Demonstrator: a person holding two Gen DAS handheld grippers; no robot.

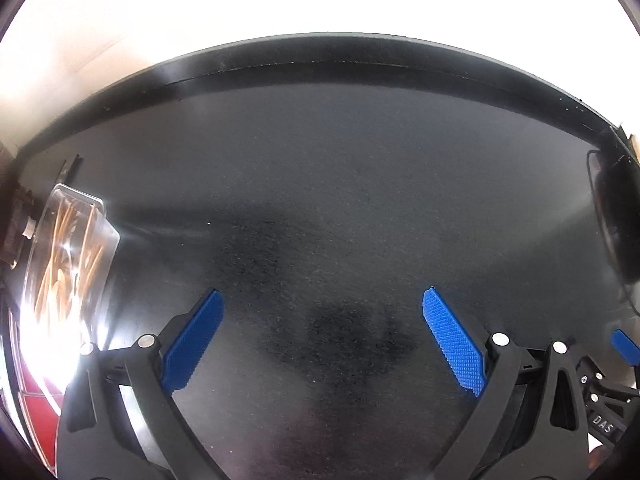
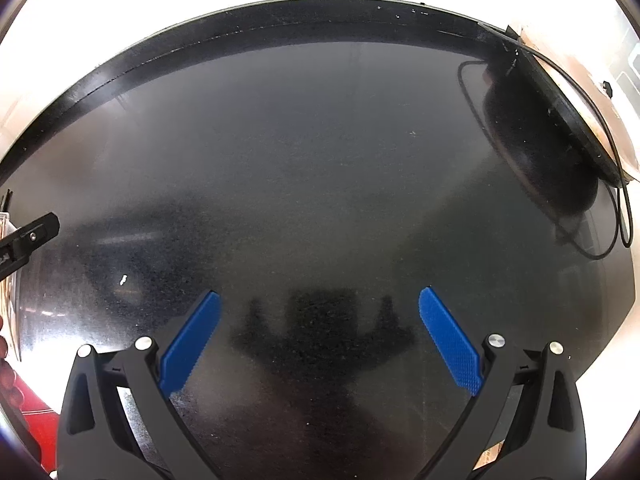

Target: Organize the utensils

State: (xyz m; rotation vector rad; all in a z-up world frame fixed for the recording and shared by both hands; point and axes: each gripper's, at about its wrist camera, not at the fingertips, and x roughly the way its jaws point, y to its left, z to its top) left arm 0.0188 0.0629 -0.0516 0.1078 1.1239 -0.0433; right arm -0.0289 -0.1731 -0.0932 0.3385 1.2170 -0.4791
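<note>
A clear plastic container (image 1: 70, 258) holding pale wooden utensils lies at the far left of the black table (image 1: 320, 184). My left gripper (image 1: 322, 300) hovers open over the bare tabletop to the right of the container, with nothing between its blue pads. In the right wrist view my right gripper (image 2: 319, 300) is also open and empty above the table (image 2: 300, 160). The edge of the container (image 2: 8, 280) shows at the far left of that view. A blue pad of the right gripper (image 1: 626, 346) peeks in at the left wrist view's right edge.
A black round device (image 2: 540, 140) with a looped black cable (image 2: 616, 216) sits at the table's far right corner. Something red (image 1: 36, 412) lies at the lower left. Part of the left gripper's black body (image 2: 30, 236) and a hand (image 2: 6, 364) show at the right wrist view's left.
</note>
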